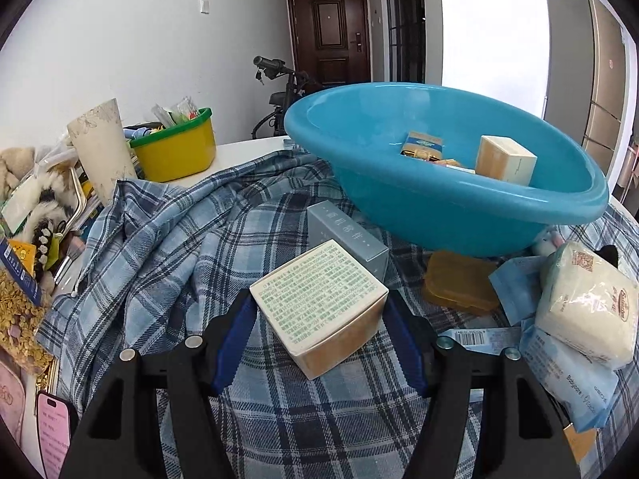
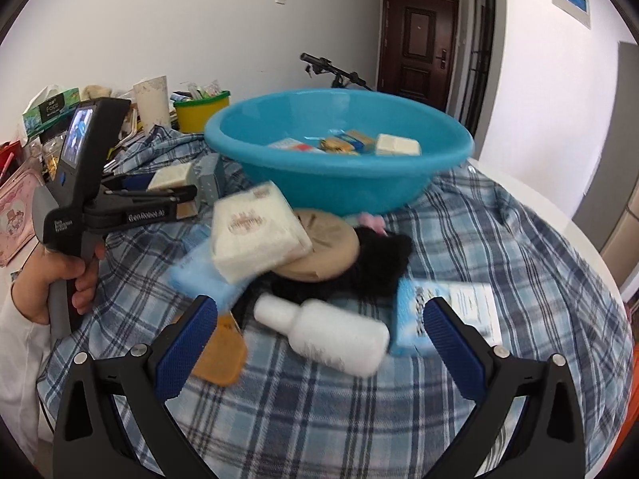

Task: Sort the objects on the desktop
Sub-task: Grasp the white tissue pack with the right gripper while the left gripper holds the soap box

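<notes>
My left gripper (image 1: 319, 311) is shut on a cream and tan box (image 1: 321, 299) with green print, held just above the plaid cloth; it also shows in the right wrist view (image 2: 175, 183). A blue basin (image 1: 439, 167) behind it holds several small boxes and also shows in the right wrist view (image 2: 339, 151). My right gripper (image 2: 319, 327) is open and empty, its jaws wide around a white bottle (image 2: 327, 335) lying on the cloth. A tissue pack (image 2: 255, 231), a tan round case (image 2: 327, 243) and a black plush (image 2: 379, 259) lie beyond it.
A grey box (image 1: 347, 235) stands before the basin. A yellow bin (image 1: 175, 147) and a cream cup (image 1: 102, 147) stand at the back left among clutter. A tan case (image 1: 459, 279), a tissue pack (image 1: 587, 303) and blue packets (image 2: 447, 319) lie on the cloth.
</notes>
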The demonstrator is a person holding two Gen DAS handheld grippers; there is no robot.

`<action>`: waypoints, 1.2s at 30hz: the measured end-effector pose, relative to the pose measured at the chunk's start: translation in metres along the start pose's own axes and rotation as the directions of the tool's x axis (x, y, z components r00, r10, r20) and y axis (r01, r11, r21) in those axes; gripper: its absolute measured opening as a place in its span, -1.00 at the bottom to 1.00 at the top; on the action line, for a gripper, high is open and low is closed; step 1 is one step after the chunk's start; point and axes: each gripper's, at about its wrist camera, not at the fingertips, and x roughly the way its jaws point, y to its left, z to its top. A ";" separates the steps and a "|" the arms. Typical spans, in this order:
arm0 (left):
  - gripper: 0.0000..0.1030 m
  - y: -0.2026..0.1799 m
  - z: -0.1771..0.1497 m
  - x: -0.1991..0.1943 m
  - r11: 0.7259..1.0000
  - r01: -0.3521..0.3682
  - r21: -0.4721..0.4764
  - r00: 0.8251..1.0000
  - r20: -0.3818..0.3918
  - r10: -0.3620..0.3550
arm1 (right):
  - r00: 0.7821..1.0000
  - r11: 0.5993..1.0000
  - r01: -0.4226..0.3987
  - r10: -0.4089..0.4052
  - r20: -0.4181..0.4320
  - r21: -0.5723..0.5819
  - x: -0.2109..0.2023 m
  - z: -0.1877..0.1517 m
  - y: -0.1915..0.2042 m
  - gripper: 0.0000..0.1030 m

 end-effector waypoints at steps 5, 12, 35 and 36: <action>0.31 0.003 0.000 -0.002 1.000 0.002 -0.011 1.000 0.010 -0.002 | 0.999 0.998 -0.048 0.048 0.007 -0.029 0.014 0.023 0.009 0.99; 0.31 0.002 0.000 -0.002 1.000 0.010 -0.015 1.000 0.009 -0.009 | 0.997 0.996 -0.074 0.074 -0.011 -0.050 0.038 0.037 0.023 0.99; 0.31 0.004 -0.002 0.000 0.999 0.036 -0.037 0.999 0.002 -0.036 | 0.995 0.994 -0.095 0.094 -0.020 -0.050 0.037 0.035 0.030 0.02; 0.31 0.004 -0.002 0.000 0.999 0.036 -0.038 0.999 0.001 -0.036 | 0.995 0.994 -0.098 0.097 -0.017 -0.051 0.034 0.035 0.031 0.02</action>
